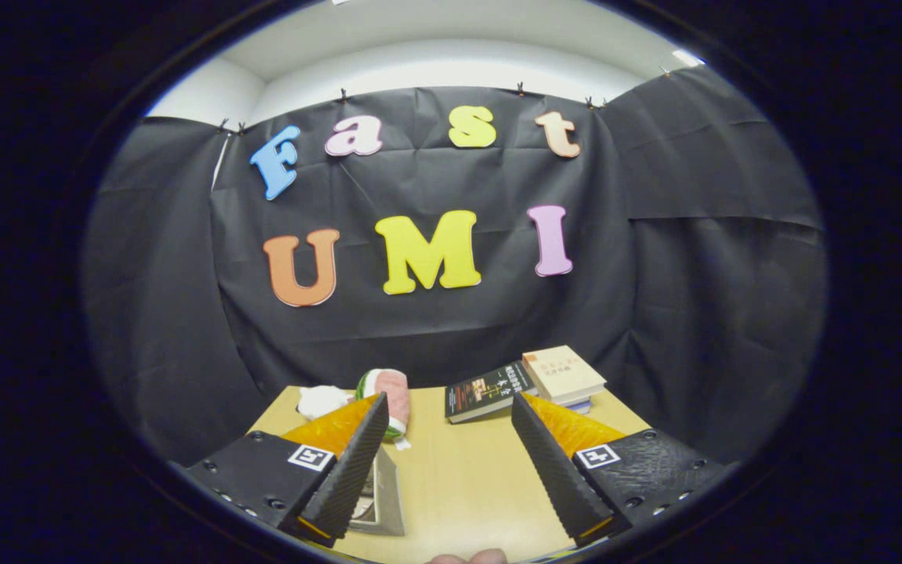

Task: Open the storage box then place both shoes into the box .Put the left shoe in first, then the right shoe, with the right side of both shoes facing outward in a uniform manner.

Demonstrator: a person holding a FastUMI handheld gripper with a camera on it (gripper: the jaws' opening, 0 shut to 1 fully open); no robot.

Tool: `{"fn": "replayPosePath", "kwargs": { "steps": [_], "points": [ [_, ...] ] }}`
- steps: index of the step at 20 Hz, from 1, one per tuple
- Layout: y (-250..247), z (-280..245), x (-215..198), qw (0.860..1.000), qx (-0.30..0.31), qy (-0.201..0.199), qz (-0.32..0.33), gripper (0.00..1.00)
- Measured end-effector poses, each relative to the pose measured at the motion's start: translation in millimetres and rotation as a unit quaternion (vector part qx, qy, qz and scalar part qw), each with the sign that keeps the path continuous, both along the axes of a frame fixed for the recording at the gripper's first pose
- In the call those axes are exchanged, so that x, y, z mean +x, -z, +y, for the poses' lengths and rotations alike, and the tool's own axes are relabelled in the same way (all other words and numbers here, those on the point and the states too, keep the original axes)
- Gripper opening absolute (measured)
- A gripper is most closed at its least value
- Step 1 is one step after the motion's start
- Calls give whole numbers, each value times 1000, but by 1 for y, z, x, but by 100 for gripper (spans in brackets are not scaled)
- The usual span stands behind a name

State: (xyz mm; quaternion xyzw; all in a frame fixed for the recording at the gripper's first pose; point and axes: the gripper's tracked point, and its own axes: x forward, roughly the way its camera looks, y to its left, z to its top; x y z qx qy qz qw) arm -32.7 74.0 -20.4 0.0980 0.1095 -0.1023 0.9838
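My gripper (pixel 447 403) hangs above a light wooden table (pixel 467 478), open, with only bare tabletop between its fingers. A pink and white shoe with a green trim (pixel 392 395) lies at the table's far edge, just beyond the left fingertip. To the left of it lies a white thing (pixel 319 401), possibly the other shoe, half hidden by the left finger. A grey-edged corner of what looks like the storage box (pixel 384 497) pokes out beside the left finger; the rest of it is hidden.
A dark book (pixel 486 392) and a stack of light-covered books (pixel 563 376) lie at the far right of the table, beyond the right fingertip. A person's fingertips (pixel 470 558) show at the near edge. Black cloth walls close in the table.
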Motion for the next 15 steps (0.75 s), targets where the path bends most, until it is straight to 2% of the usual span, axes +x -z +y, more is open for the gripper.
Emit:
{"fn": "replayPosePath", "kwargs": {
  "steps": [15],
  "points": [
    [-4,-11,0,1000,-11,-12,-21,96]
  ]
}}
